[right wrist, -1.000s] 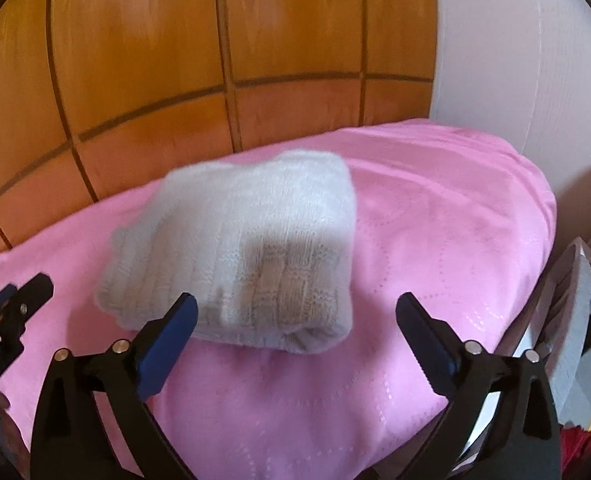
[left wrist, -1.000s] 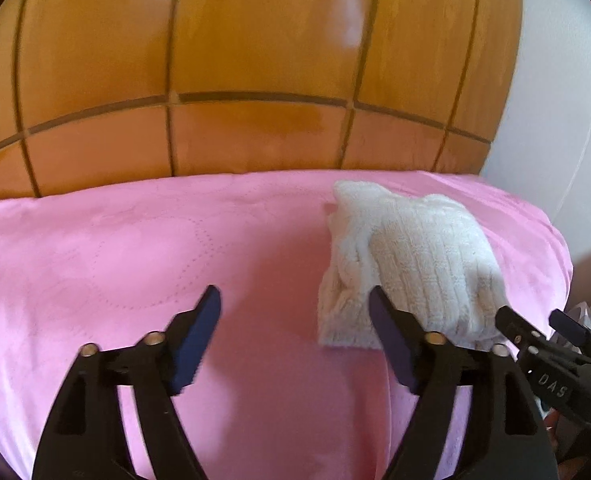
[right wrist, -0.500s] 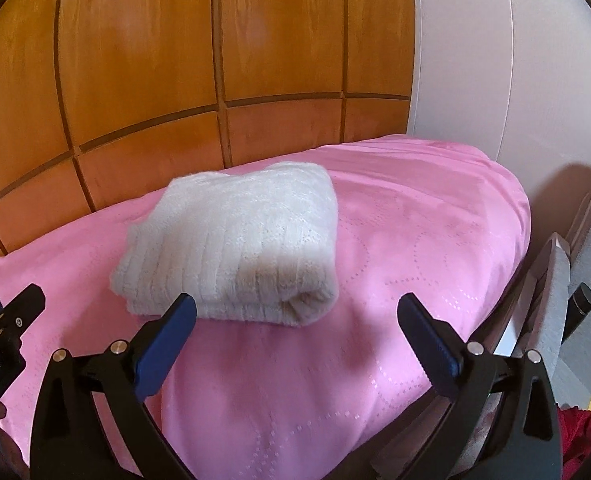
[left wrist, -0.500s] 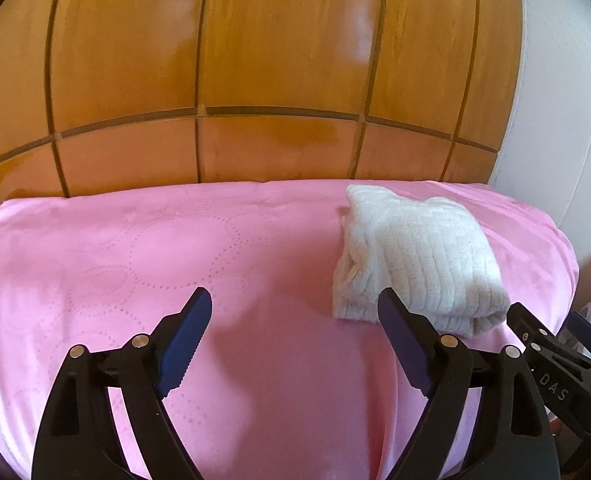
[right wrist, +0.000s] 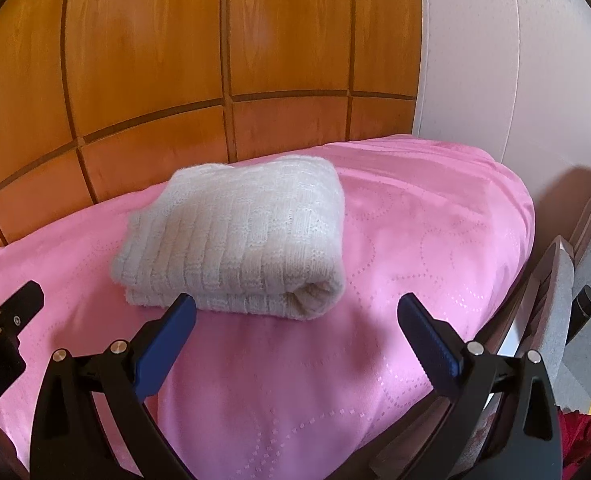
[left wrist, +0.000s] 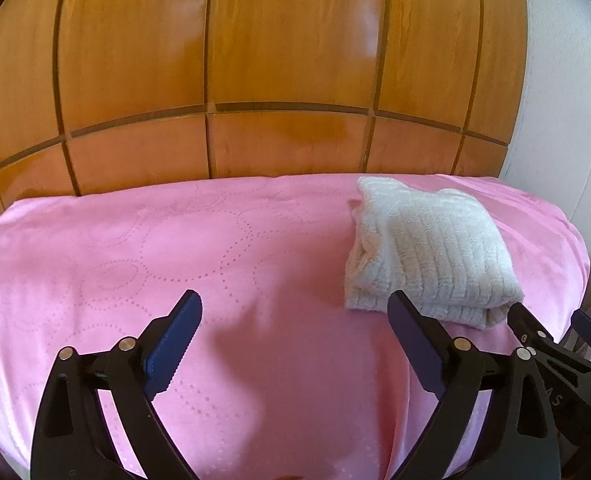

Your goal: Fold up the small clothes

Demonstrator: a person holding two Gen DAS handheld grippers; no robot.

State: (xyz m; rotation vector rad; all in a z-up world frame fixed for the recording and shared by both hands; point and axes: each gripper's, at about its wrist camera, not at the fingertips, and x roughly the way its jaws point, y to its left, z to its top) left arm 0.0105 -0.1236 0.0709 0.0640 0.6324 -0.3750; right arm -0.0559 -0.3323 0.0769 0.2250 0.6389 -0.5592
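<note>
Both tools hang free with nothing in them: the left tool (left wrist: pixel 291 320) has its jaws opening over bare pink cover, and the right tool (right wrist: pixel 295 320) stands spread wide and empty. Just beyond the right one's left finger, ahead and to the right of the left tool, the cream knit garment (right wrist: pixel 235 240) lies on the bed (right wrist: pixel 435 240), folded into a tidy block; the folding looks finished to me
</note>
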